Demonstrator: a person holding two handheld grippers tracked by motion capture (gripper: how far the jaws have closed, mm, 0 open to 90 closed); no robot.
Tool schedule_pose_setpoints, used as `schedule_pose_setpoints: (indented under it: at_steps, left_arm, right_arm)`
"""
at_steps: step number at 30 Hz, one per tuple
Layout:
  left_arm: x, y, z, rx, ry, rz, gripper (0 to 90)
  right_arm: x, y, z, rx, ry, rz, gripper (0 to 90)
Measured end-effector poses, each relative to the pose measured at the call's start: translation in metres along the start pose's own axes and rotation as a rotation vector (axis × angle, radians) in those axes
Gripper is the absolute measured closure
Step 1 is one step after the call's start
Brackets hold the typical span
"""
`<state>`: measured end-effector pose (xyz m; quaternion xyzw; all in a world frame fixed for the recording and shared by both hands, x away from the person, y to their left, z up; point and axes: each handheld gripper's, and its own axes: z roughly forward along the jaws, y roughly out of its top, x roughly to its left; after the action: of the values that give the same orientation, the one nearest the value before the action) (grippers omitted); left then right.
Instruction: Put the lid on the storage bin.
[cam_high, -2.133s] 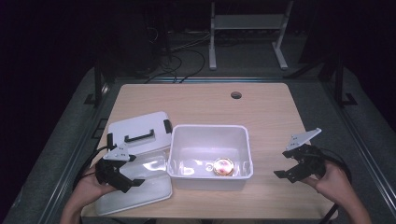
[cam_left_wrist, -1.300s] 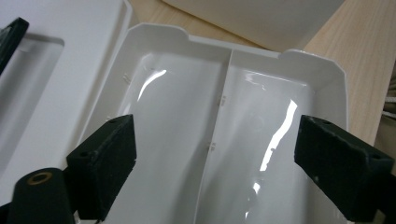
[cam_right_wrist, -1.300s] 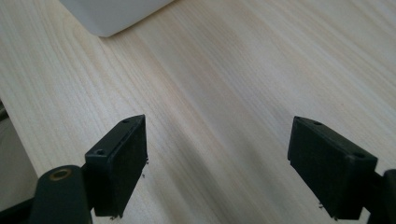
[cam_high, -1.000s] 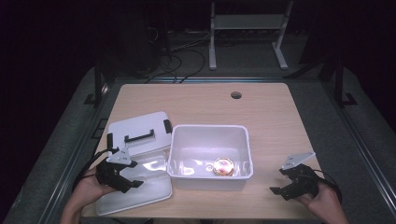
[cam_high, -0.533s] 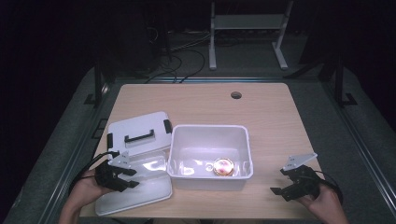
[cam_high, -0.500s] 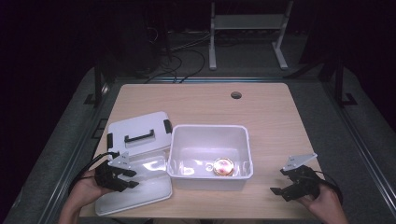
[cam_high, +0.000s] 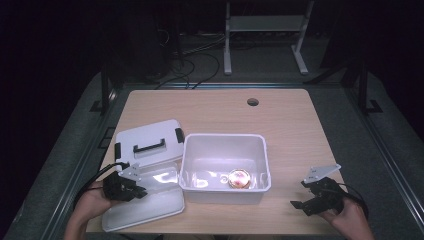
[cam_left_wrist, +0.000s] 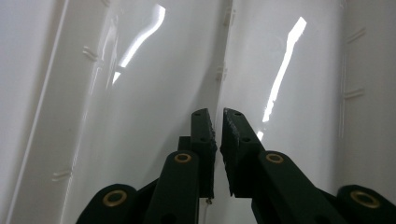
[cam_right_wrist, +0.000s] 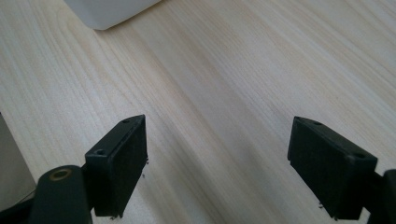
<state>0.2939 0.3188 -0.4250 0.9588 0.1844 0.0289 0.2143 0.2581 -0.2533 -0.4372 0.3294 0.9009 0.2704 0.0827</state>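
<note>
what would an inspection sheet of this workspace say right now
surface: wooden table, round hole near far edge
job's things: white bin with a small round object inside; clear lid beside it; white handled lid behind
clutter: nothing seen
grippers: left gripper just closed on the clear lid's rim; right gripper open over bare table
cables: one trails from each gripper; more on floor behind
surroundings: dark, metal stand behind

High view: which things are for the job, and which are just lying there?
For the job:
glossy lid
white tub, probably

Just lying about:
lid with black handle
metal stand
floor cables
</note>
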Motion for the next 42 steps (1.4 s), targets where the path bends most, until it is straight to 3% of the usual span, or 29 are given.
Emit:
schedule_pose_setpoints:
  at_steps: [12,17,20,28,32,42]
  left_arm:
    - [0.005,0.006,0.004,0.037,-0.031,0.02,89.0]
    - [0.007,0.003,-0.004,0.061,-0.041,0.042,89.3]
    - [0.007,0.001,-0.018,0.082,-0.029,0.052,89.3]
    - [0.006,0.004,-0.071,0.064,-0.003,0.079,89.3]
    - [0.004,0.016,-0.1,0.04,0.015,0.108,89.3]
    - [-0.001,0.05,-0.147,0.028,0.038,0.175,89.2]
  right_arm:
    - [-0.001,0.0,-0.001,-0.005,-0.001,0.001,19.4]
    - [0.0,-0.001,0.0,-0.003,-0.001,0.004,19.4]
    - [-0.001,0.0,0.001,-0.004,-0.001,0.003,19.4]
    - [0.0,0.002,0.001,-0.003,-0.001,-0.003,19.4]
    - [0.0,0.002,0.001,-0.006,-0.004,-0.003,19.4]
    - [-0.001,0.002,0.0,-0.015,-0.005,0.003,19.3]
